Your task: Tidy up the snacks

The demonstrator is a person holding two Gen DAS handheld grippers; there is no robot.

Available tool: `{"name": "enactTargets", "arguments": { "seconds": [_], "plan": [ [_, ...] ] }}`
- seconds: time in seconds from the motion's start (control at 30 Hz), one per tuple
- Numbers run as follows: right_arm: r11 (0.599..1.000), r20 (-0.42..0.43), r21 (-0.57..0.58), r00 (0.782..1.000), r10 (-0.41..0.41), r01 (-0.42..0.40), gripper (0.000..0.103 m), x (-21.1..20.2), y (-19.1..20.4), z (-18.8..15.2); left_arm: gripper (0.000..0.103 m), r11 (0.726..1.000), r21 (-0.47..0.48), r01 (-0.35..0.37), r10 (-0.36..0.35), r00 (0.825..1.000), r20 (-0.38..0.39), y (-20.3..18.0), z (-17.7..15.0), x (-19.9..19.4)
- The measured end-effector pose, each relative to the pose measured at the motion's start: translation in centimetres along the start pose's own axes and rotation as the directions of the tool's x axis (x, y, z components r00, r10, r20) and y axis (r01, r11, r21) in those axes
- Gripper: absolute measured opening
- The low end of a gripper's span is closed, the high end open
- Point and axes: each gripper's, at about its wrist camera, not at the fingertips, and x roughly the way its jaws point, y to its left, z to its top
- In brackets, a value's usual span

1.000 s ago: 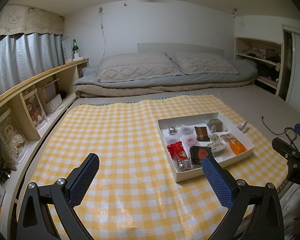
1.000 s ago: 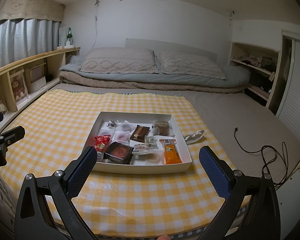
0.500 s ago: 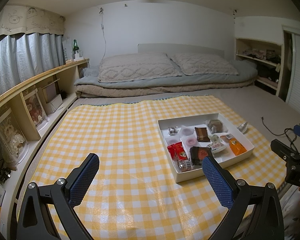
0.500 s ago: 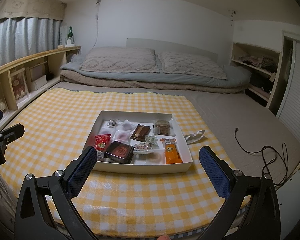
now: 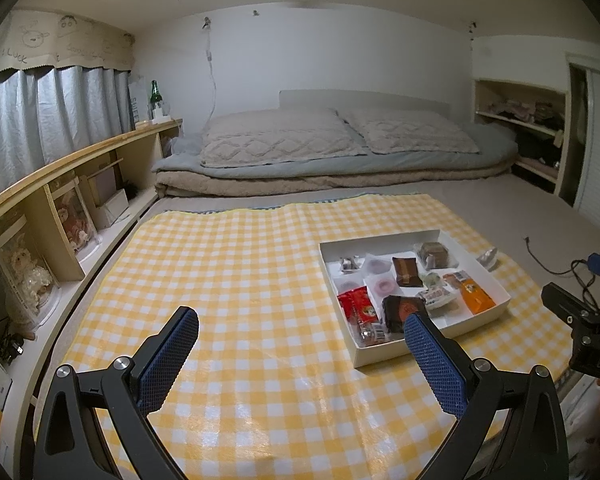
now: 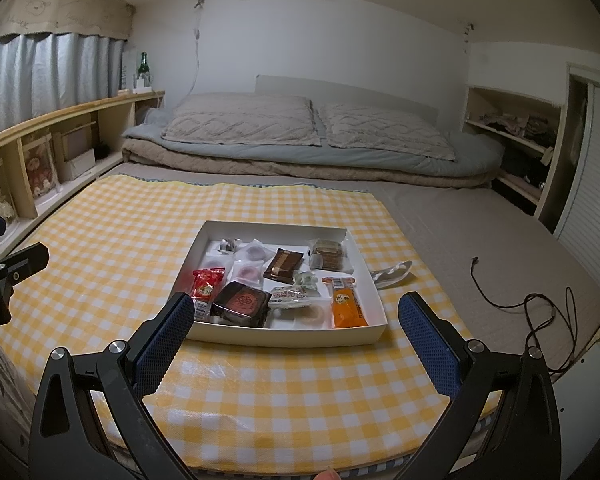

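A white shallow box (image 6: 288, 338) (image 5: 388, 354) sits on a yellow checked cloth (image 6: 112, 240) (image 5: 240, 280). It holds several wrapped snacks: an orange pack (image 6: 346, 303), a red pack (image 6: 205, 285), a dark square pack (image 6: 242, 302), a brown bar (image 6: 283, 266). A silvery wrapper (image 6: 392, 273) lies on the cloth just right of the box. My right gripper (image 6: 296, 322) is open and empty, in front of the box. My left gripper (image 5: 300, 340) is open and empty, left of the box, its right finger overlapping the box's near corner.
A wooden shelf (image 5: 60, 200) with dolls and a green bottle (image 5: 155, 96) runs along the left. Pillows and folded bedding (image 6: 300, 148) lie behind the cloth. A black cable (image 6: 540, 304) lies on the grey mattress at right. The cloth's near edge is close.
Both views have shifted only slightly; the box and snacks stay where they were, and both grippers stay open.
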Motion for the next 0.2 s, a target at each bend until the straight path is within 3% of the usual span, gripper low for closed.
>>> {"name": "enactTargets", "arguments": {
  "seconds": [0.2],
  "plan": [
    [1.000,0.000,-0.001,1.000,0.001,-0.001,0.103,0.02,-0.02,0.01,0.103,1.000,-0.008,-0.009,0.009,1.000,0.001,-0.41,-0.12,-0.09]
  ]
}}
